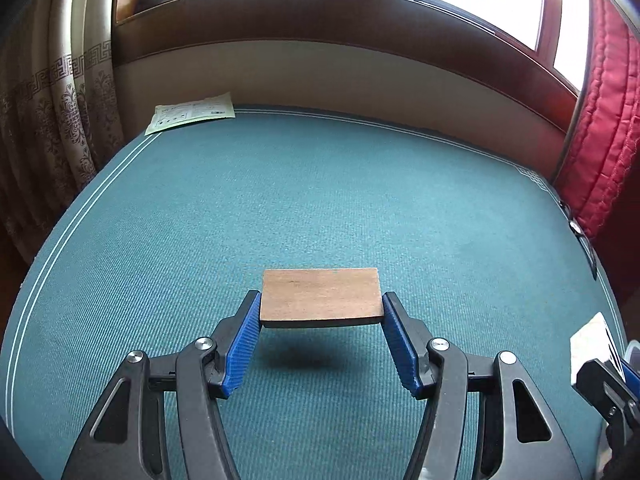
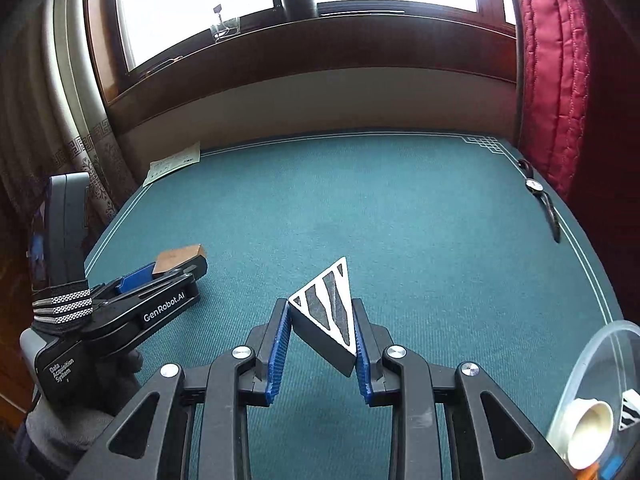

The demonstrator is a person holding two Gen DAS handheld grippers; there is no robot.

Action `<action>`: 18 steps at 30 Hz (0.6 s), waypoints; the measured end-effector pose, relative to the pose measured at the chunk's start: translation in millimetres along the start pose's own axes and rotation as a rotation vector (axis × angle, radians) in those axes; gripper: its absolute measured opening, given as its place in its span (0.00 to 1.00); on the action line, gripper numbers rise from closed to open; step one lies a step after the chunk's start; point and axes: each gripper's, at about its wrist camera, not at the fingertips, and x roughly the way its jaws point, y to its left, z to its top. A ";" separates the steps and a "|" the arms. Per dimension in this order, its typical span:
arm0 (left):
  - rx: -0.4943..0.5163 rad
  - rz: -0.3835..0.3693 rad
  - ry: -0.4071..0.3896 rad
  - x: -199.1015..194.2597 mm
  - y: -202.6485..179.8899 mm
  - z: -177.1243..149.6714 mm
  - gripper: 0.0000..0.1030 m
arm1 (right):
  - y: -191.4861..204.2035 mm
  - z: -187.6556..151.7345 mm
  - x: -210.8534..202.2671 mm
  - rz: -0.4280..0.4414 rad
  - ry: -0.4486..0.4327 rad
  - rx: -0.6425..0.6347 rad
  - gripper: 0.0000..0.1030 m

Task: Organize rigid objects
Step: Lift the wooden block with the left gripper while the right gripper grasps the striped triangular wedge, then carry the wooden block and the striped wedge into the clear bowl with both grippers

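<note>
Left gripper (image 1: 320,308) clamping a flat brown wooden block (image 1: 320,297), right gripper (image 2: 322,320) pinching a black-and-white striped triangular block (image 2: 326,308), "GenRobot.AI" showing on the left gripper's body, both hovering over the teal desk (image 2: 400,220).

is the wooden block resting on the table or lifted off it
Lifted. The left gripper holds the wooden block level between its jaws, with a shadow on the green table below.

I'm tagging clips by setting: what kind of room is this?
Probably a room in a home: a table under a green cloth stands by a wood-framed window, with patterned curtains and a wristwatch left on the cloth.
</note>
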 end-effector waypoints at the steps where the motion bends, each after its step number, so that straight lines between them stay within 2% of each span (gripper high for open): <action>1: 0.009 -0.004 -0.001 -1.2 -3.0 -1.0 0.59 | -5.3 -3.6 -6.6 -0.014 -0.006 0.008 0.30; 18: 0.152 -0.035 -0.021 -13.1 -44.9 -19.3 0.59 | -119.1 -53.9 -96.8 -0.240 -0.057 0.249 0.30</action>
